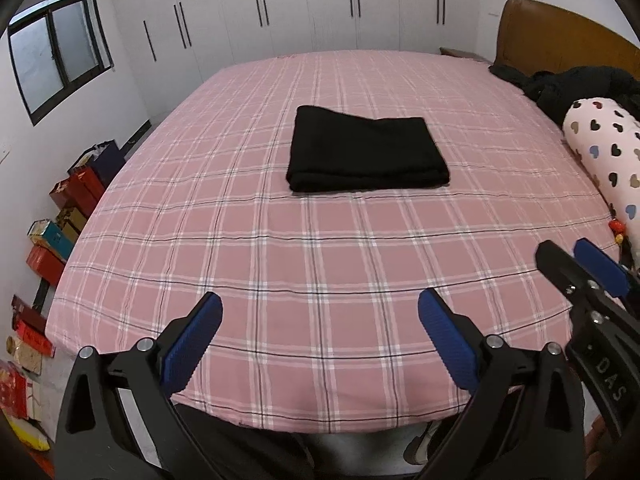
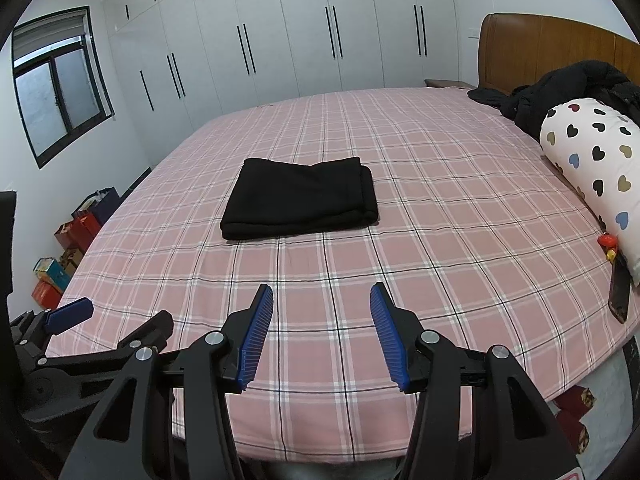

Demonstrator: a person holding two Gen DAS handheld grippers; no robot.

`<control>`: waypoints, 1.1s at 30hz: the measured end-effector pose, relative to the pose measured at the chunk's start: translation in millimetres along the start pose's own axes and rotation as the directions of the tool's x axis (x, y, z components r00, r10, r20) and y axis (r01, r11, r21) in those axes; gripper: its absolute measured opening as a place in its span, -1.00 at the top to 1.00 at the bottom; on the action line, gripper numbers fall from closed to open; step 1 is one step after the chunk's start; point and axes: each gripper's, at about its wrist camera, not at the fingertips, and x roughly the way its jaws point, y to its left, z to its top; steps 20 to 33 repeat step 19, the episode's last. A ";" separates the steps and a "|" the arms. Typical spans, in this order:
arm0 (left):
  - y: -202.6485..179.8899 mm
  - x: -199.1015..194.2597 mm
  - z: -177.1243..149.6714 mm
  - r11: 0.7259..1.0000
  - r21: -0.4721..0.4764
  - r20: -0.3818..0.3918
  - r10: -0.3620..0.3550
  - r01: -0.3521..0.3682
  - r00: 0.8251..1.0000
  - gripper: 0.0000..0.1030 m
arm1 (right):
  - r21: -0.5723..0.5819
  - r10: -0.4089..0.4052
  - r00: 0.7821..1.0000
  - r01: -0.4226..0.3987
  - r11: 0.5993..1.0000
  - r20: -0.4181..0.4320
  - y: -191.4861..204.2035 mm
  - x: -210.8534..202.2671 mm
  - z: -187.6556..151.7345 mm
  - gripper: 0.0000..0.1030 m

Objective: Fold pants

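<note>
The black pants (image 1: pixel 366 154) lie folded into a flat rectangle in the middle of the pink plaid bed (image 1: pixel 280 264); they also show in the right wrist view (image 2: pixel 300 204). My left gripper (image 1: pixel 320 304) is open and empty, held above the bed's near edge, well short of the pants. My right gripper (image 2: pixel 322 296) is open and empty, also near the front edge, apart from the pants. The right gripper shows at the right of the left wrist view (image 1: pixel 576 256). The left gripper shows at the left of the right wrist view (image 2: pixel 68 312).
A heart-patterned bolster (image 2: pixel 596 164) and a black jacket (image 2: pixel 568 88) lie by the wooden headboard (image 2: pixel 540 48) on the right. A dark phone (image 2: pixel 620 292) rests at the bed's right edge. Boxes and bags (image 1: pixel 60 216) line the floor at left. White wardrobes (image 2: pixel 320 32) stand behind.
</note>
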 end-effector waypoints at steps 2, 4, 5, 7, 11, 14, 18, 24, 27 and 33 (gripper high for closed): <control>-0.1 -1.6 -1.7 1.000 0.003 0.015 -0.006 0.006 1.000 -0.91 | 0.009 0.002 1.000 -0.002 1.000 -0.005 -2.9 0.4 0.0 0.02; -0.6 -3.1 -2.5 1.000 0.004 0.026 -0.011 0.011 1.000 -0.90 | 0.010 0.003 1.000 -0.002 1.000 -0.007 -4.7 1.4 0.5 0.02; -1.4 -4.3 -3.0 1.000 0.006 0.037 -0.005 0.004 0.999 -0.90 | 0.010 0.003 1.000 -0.003 1.000 -0.008 -5.1 1.5 0.3 0.02; -2.5 -4.7 -2.9 1.000 0.009 0.044 0.008 -0.008 0.999 -0.90 | 0.006 0.002 1.000 -0.002 1.000 -0.008 -5.2 1.2 -0.3 0.02; -0.7 -2.3 -2.1 1.000 -0.004 0.037 0.008 -0.008 0.999 -0.90 | 0.003 0.001 1.000 -0.001 1.000 -0.012 -4.8 1.2 -1.4 0.02; 2.8 3.5 0.7 1.000 -0.017 -0.002 0.015 -0.015 1.000 -0.90 | 0.003 -0.006 1.000 0.006 1.000 -0.012 -5.3 0.9 -2.6 -0.03; 7.5 6.3 2.4 0.999 -0.039 -0.016 -0.008 0.008 1.000 -0.90 | 0.006 -0.014 1.000 0.014 1.000 -0.015 -6.3 2.7 -3.3 -0.08; 7.8 6.7 1.9 0.999 -0.039 -0.018 -0.008 0.007 1.000 -0.90 | 0.008 -0.014 1.000 0.014 1.000 -0.016 -6.3 2.9 -3.6 -0.08; 7.8 6.7 1.9 0.999 -0.039 -0.018 -0.008 0.007 1.000 -0.90 | 0.008 -0.014 1.000 0.014 1.000 -0.016 -6.3 2.9 -3.6 -0.08; 7.8 6.7 1.9 0.999 -0.039 -0.018 -0.008 0.007 1.000 -0.90 | 0.008 -0.014 1.000 0.014 1.000 -0.016 -6.3 2.9 -3.6 -0.08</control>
